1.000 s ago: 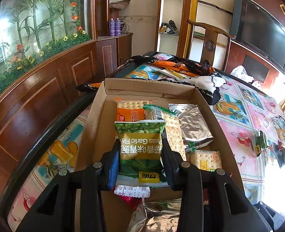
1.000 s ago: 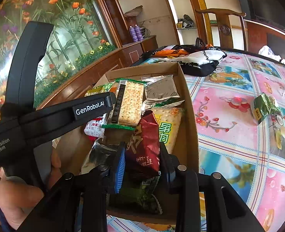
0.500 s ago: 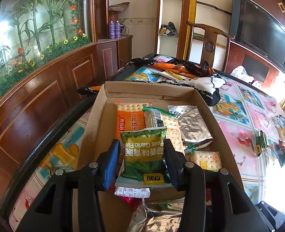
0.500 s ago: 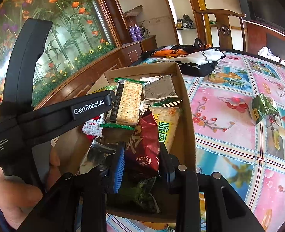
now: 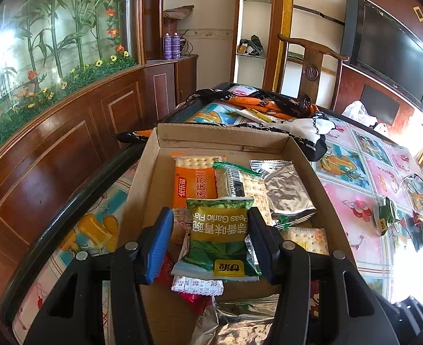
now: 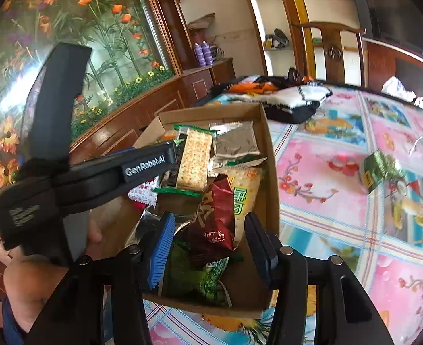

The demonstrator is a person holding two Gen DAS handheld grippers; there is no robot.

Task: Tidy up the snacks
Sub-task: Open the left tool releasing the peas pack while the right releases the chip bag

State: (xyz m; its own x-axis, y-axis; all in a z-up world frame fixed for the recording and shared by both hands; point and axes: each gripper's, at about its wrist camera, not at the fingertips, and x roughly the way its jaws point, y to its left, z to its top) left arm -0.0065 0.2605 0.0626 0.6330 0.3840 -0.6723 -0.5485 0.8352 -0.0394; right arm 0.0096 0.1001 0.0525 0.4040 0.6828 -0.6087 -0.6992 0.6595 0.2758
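A cardboard box (image 5: 151,189) on the table holds several snack packs. My left gripper (image 5: 210,240) is open over the box; a green garlic-peas packet (image 5: 220,238) lies loose between its fingers on the pile. An orange cracker pack (image 5: 194,184) and a silver pouch (image 5: 289,192) lie farther in. My right gripper (image 6: 207,243) is open over the box's near end (image 6: 271,178); a dark red packet (image 6: 215,221) lies between its fingers on a green pack (image 6: 194,279). A green packet (image 6: 379,169) lies on the tablecloth outside.
The left gripper's body (image 6: 96,175) and the hand holding it cross the right wrist view at left. Black, orange and white cloth (image 5: 283,118) is heaped beyond the box. Glasses (image 5: 421,189) lie at the right. A wooden chair (image 5: 312,66) stands behind the table.
Both grippers have opened. The green peas packet was let go by the left and the dark red packet by the right; both now rest on the pile.
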